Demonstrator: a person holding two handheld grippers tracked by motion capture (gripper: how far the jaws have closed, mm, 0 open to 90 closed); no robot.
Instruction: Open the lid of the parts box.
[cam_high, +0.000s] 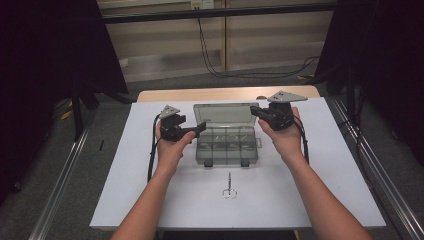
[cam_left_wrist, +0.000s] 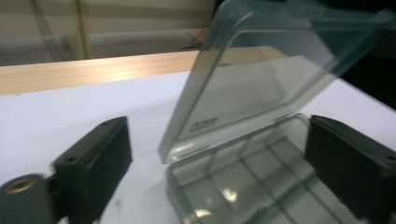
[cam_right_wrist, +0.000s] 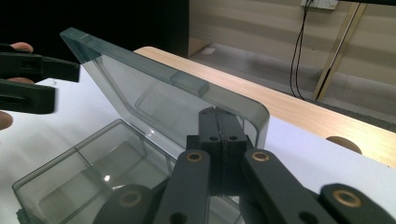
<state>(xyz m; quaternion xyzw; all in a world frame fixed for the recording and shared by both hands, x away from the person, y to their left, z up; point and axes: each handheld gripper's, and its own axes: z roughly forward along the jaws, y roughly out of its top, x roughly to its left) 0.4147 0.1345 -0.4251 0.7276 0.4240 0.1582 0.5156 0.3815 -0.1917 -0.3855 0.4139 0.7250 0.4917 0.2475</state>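
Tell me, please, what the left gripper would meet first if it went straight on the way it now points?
Probably the raised clear plastic lid of the compartment box: the open left gripper points at its near corner, which stands between the jaws, untouched.

Light wooden table (cam_high: 227, 93), bare wood along the far edge. White sheet (cam_high: 310, 175) spread over nearly all of it, reaching the near edge. Clear compartment box (cam_high: 227, 147) sitting on the sheet toward the far middle, lid (cam_high: 225, 114) standing open at the back. Small metal scissors (cam_high: 229, 188) lying flat on the sheet, just nearer than the box, apart from it.
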